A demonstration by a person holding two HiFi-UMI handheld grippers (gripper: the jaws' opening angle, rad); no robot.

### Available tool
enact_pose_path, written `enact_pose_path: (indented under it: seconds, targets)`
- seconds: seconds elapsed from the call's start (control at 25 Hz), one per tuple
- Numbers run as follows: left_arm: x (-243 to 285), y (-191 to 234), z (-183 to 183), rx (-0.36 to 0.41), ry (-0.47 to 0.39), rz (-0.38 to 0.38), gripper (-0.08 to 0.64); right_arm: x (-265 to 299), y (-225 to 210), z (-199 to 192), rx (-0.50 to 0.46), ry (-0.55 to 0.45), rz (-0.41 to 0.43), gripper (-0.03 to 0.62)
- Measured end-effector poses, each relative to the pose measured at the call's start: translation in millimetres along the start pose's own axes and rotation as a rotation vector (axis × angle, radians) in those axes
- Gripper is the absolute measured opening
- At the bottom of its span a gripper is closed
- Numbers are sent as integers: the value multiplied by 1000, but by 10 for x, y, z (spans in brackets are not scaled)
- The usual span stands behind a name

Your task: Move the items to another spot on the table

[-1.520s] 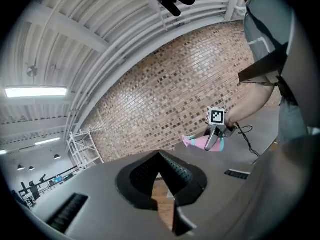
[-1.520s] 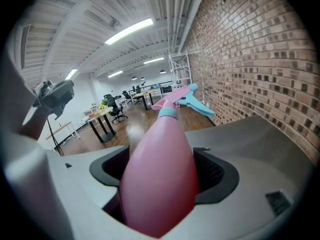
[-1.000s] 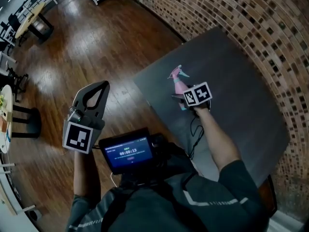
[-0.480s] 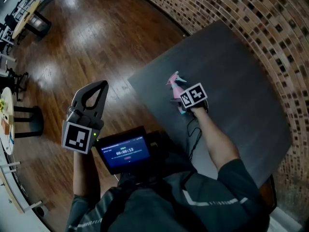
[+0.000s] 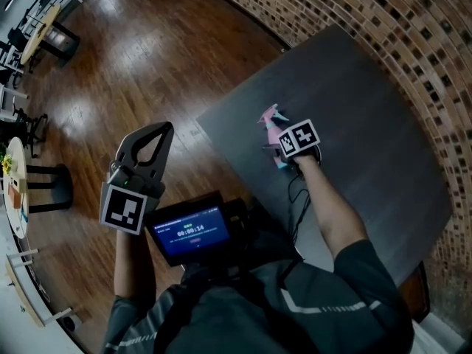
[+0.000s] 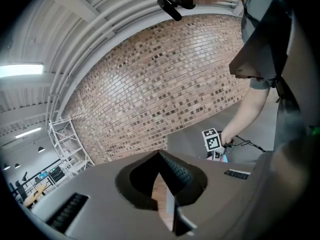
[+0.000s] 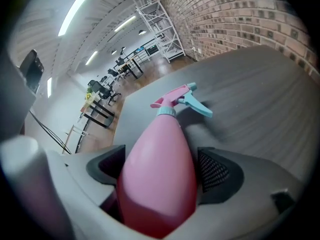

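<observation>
**On the dark table, near its left edge: a pink bottle coming loose**

Off the table at my left, the left gripper hangs over the floor, jaws together on nothing. The right gripper has just been opening, and the pink spray bottle sits between pads that look just clear of its belly. I judge the round body could roll or tip toward the table edge if I withdraw crookedly. Its long axis runs away from me along the jaws, neck farthest. The teal trigger points right in the right gripper view.
</observation>
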State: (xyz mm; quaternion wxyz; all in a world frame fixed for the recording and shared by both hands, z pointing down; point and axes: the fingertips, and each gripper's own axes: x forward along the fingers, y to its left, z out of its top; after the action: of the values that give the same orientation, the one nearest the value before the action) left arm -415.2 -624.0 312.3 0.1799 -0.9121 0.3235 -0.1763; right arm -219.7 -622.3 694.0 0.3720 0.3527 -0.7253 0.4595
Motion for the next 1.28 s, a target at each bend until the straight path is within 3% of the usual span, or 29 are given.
enact_pose_path:
  seconds: [0.32, 0.64, 0.92, 1.16, 1.24, 1.28]
  targets:
    - [-306, 15, 85, 10, -36, 0, -3, -165, -70, -32, -5, -34, -80, 462]
    - [-772, 68, 278, 34, -135, 21, -3, -858, 325, 54, -4, -251, -98, 457]
    - [-1137, -119, 436, 47, -213, -10, -3, -1779, 1144, 51, -94, -565, -67, 130]
    - [-1381, -380, 516, 41, -252, -66, -3, -2392, 1744, -136, -174, -721, -105, 124]
    - [-1462, -453, 507, 35, -266, -81, -3, -2537, 1916, -225, -190, -770, -128, 29]
    - [-1499, -490, 501, 29, -273, -87, -3, -2599, 1993, -278, -195, -791, -136, 29]
